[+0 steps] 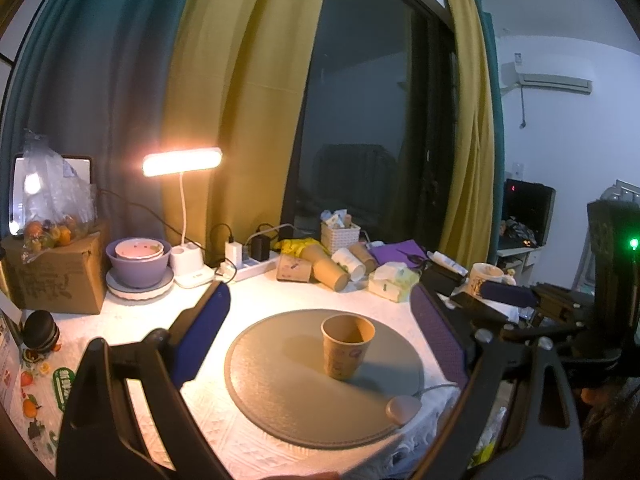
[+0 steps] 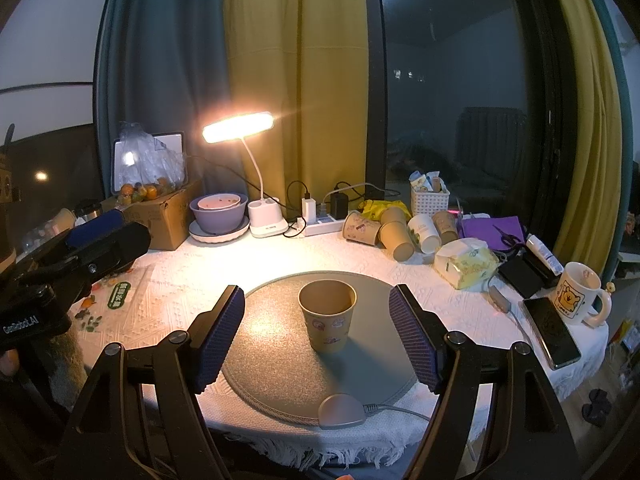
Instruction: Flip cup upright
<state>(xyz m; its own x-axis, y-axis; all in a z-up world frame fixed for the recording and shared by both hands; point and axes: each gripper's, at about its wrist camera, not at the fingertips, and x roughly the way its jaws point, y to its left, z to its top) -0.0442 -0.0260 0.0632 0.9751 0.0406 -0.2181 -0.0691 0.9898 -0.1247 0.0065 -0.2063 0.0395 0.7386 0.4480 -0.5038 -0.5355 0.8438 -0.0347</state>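
A brown paper cup [image 1: 347, 345] with small printed pictures stands upright, mouth up, on a round grey mat [image 1: 280, 392]. It also shows in the right wrist view [image 2: 327, 314] on the same mat [image 2: 272, 360]. My left gripper [image 1: 320, 304] is open and empty, its blue-padded fingers spread wide on either side of the cup and nearer to me than it. My right gripper [image 2: 316, 296] is open and empty too, with the cup between and just beyond its fingers. Neither gripper touches the cup.
At the table's back stand a lit desk lamp [image 2: 240, 126], stacked bowls [image 2: 218, 210], a cardboard box [image 2: 160, 216], a power strip [image 2: 320, 222] and several lying paper cups [image 2: 394, 232]. A tissue pack [image 2: 466, 262], phone [image 2: 550, 330] and mug [image 2: 576, 292] lie right.
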